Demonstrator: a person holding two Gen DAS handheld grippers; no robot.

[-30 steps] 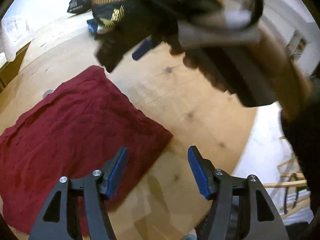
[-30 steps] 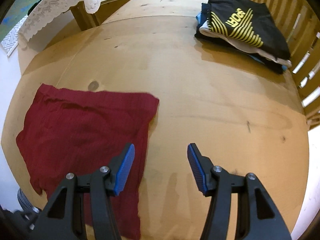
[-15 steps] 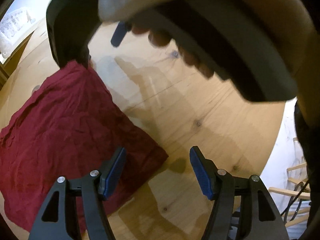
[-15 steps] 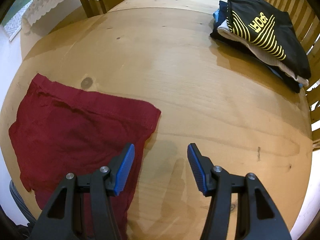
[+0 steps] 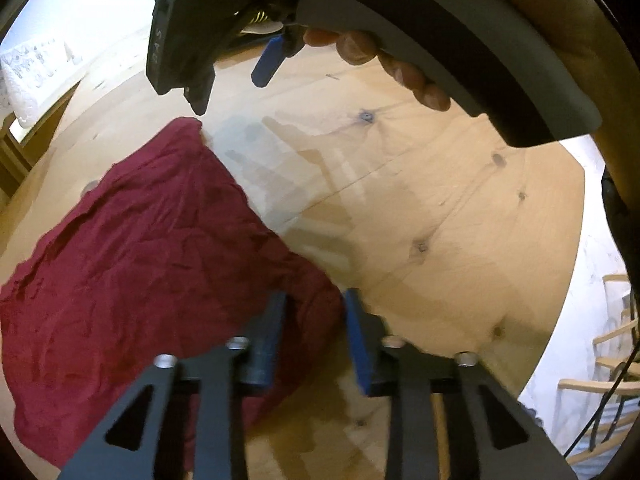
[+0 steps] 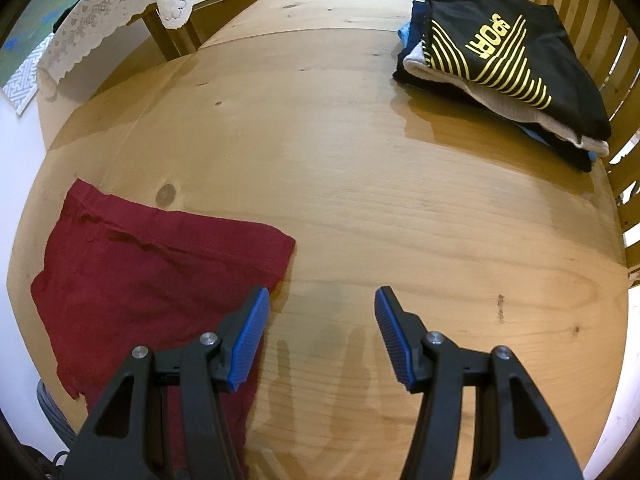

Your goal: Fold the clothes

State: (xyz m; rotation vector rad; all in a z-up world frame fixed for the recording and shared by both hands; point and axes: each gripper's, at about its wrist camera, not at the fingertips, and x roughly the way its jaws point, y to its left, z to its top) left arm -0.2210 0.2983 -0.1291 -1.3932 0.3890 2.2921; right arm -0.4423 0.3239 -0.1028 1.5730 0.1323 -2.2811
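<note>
A dark red cloth (image 5: 160, 260) lies flat and wrinkled on the wooden table (image 5: 440, 208). My left gripper (image 5: 314, 320) hangs low over the cloth's near right corner. Its jaws are closing, the corner lies between them, and a gap still shows. In the right wrist view the same red cloth (image 6: 140, 280) lies at the lower left. My right gripper (image 6: 322, 320) stands open over bare wood, its left finger just past the cloth's right edge. From the left wrist view, the right gripper (image 5: 232, 84) hovers above the cloth's far corner, held by a hand (image 5: 400, 64).
A stack of folded clothes (image 6: 500, 72), topped by a black shirt with yellow stripes, sits at the table's far right, next to a wooden slatted rail (image 6: 600, 40). A lace-covered side table (image 6: 120, 12) stands beyond the far left edge. The table's (image 6: 360, 160) edge curves close by.
My left gripper has come down to the cloth's corner and its jaws have narrowed around it. The right gripper has drifted toward the cloth's far corner, still open.
</note>
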